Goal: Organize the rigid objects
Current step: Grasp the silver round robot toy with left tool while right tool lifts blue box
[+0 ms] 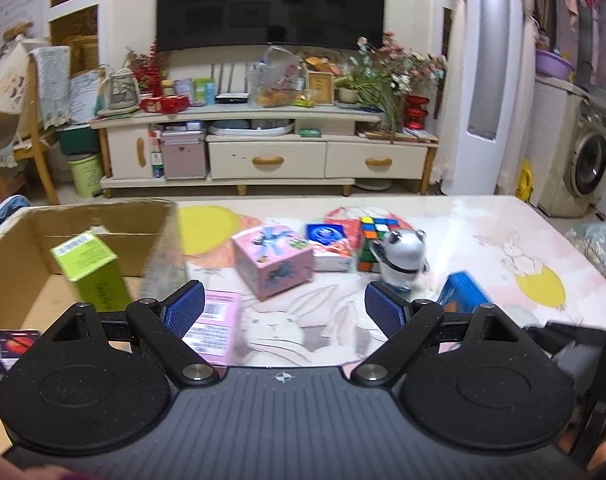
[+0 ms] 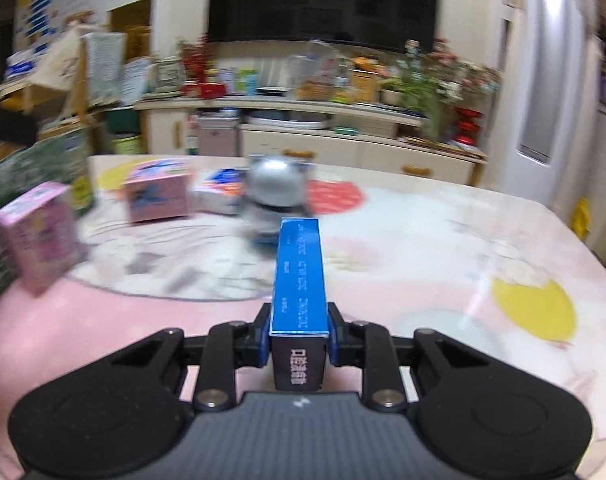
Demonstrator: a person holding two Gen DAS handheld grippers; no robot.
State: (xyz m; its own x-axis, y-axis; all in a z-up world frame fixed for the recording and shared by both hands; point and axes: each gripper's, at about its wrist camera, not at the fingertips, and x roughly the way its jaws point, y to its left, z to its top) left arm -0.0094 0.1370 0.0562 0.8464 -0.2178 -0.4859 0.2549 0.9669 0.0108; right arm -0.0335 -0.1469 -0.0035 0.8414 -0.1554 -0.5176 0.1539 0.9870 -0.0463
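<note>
Two of my fingers stand far apart in the left wrist view, the left gripper [image 1: 283, 306] gaping with nothing between its blue pads [image 1: 185, 308], only the rabbit-print table cover [image 1: 503, 240] below. Off to my left sits an open cardboard box [image 1: 103, 220], and a tall green carton [image 1: 91, 268] stands tilted inside it, leaning against the far wall; a small dark purple box [image 1: 11, 350] lies at the box's near corner. Just past my left finger lies a pink flat box [image 1: 215, 326] with a barcode label facing up. Farther out on the table sit a pink cube box [image 1: 273, 262], a white and blue packet [image 1: 329, 244], a colour cube [image 1: 371, 240] and, touching it in front, a panda figure [image 1: 403, 258]. At the right, a blue carton [image 1: 463, 294] shows behind my other finger (this is the one my other hand carries, I think, though I cannot be sure here). In the right wrist view much is smeared by motion. My right gripper [image 2: 299, 338] is narrowed onto that long blue carton, both pads pressing its sides near its near end, and it juts straight forward above the table. Beyond its far end the panda figure is a grey blur, and the pink cube box and the pink flat box, here upright, stand to the left.
</note>
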